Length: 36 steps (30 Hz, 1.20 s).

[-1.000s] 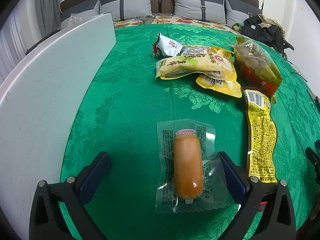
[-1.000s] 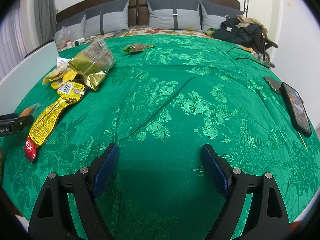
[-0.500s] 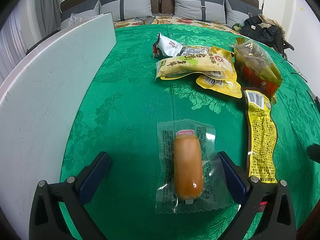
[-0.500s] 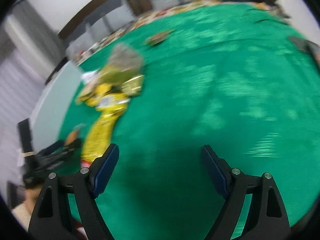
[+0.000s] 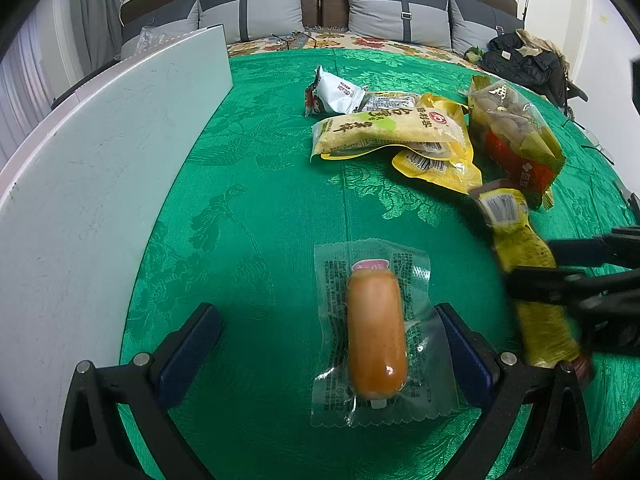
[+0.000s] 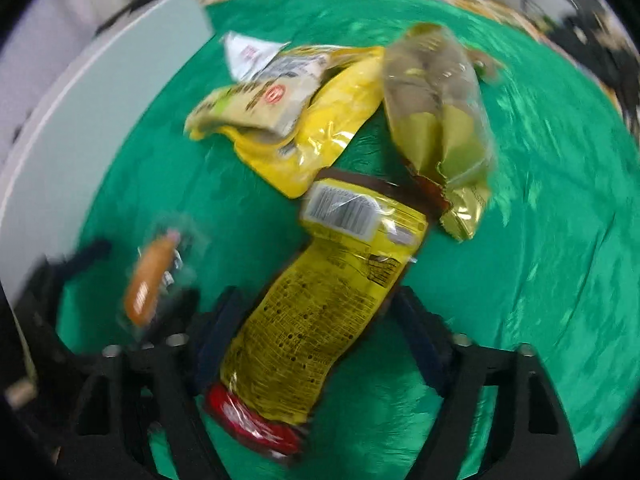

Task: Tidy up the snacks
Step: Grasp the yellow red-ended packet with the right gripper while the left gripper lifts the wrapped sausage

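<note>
While snacks lie scattered on the green patterned bedspread (image 5: 260, 184), sorting judged barely begun. Left gripper (image 5: 328, 344) fingers spread wide, straddling clear-wrapped orange sausage (image 5: 376, 336), not touching. Right gripper (image 6: 316, 320) fingers parted around long yellow packet with barcode (image 6: 320, 308); contact unclear through blur. Yellow pouches (image 5: 396, 132), gold-and-clear bag (image 5: 516, 132), white wrapper (image 5: 332, 92) heaped beyond, ungrouped. White board (image 5: 100, 168) at left.
</note>
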### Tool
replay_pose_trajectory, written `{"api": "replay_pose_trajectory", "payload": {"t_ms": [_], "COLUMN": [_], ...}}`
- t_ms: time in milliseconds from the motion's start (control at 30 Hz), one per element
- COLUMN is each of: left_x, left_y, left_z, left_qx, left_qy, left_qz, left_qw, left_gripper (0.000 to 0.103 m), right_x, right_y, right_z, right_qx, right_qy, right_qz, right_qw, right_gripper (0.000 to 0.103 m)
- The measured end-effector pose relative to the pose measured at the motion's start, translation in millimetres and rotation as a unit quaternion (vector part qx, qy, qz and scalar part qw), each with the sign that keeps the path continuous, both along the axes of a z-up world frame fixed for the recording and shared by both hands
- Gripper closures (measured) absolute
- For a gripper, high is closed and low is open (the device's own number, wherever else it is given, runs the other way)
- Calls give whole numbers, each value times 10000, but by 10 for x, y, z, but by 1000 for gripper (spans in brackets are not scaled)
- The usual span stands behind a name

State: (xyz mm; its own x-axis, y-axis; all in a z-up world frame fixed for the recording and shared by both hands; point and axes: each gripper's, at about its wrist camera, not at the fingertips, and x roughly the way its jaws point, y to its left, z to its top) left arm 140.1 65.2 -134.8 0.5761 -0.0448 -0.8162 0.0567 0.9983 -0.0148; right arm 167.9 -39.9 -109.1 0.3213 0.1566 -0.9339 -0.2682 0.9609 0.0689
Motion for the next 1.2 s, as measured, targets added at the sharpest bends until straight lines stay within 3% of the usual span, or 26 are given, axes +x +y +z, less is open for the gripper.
{"api": "replay_pose_trajectory", "payload": {"t_ms": [67,233,300,367,400,433,467,500,533,567,600,700,767,867,1000,1200], "left_x": [0,-2,4,23,29,23,8,-7,-9,-23,-43,-81,-140,-206,-313,-500], "left_y": [0,-4,-19,-46,-58,-60,-71,-88,-77,-33,20,166,206,218,205,382], "left_z": [-1,8,20,43,52,68,112,153,188,209,254,296,310,328,420,807], "left_qx": [-1,28,41,45,52,33,22,35,59,-131,-318,-1005,-1218,-1503,-1855,-2670], "left_qy": [-1,12,98,331,436,471,434,385,410,416,345,457,460,477,435,188], "left_qz": [0,28,79,46,5,-40,-117,-183,-195,-194,-163,-57,-19,-11,-32,-3], "left_qw": [10000,10000,9999,9994,9990,9989,9990,9991,9990,9989,9988,9939,9915,9875,9817,9635], "left_gripper": [0,0,0,0,4,12,31,58,58,62,75,76,76,77,76,76], "right_x": [-3,-118,-201,-303,-377,-445,-501,-535,-554,-570,-594,-663,-729,-790,-735,-722], "right_y": [-212,-616,-633,-541,-497,-431,-401,-416,-449,-479,-559,-803,-1007,-1194,-1183,-1035], "right_z": [22,63,50,29,21,9,27,37,39,43,72,195,314,426,416,392], "right_qx": [204,120,51,-104,-268,-516,-603,-589,-559,-460,-380,320,1040,1651,1547,1585], "right_qy": [224,403,382,381,286,173,45,77,129,169,188,129,70,-19,-25,19], "right_qz": [-90,-148,-105,47,188,379,510,506,427,348,222,-174,-467,-724,-849,-750], "right_qw": [9995,9990,9992,9992,9991,9978,9969,9969,9974,9982,9989,9993,9935,9836,9843,9845], "right_gripper": [54,58,53,36,36,37,42,43,47,61,61,63,63,63,62,62]}}
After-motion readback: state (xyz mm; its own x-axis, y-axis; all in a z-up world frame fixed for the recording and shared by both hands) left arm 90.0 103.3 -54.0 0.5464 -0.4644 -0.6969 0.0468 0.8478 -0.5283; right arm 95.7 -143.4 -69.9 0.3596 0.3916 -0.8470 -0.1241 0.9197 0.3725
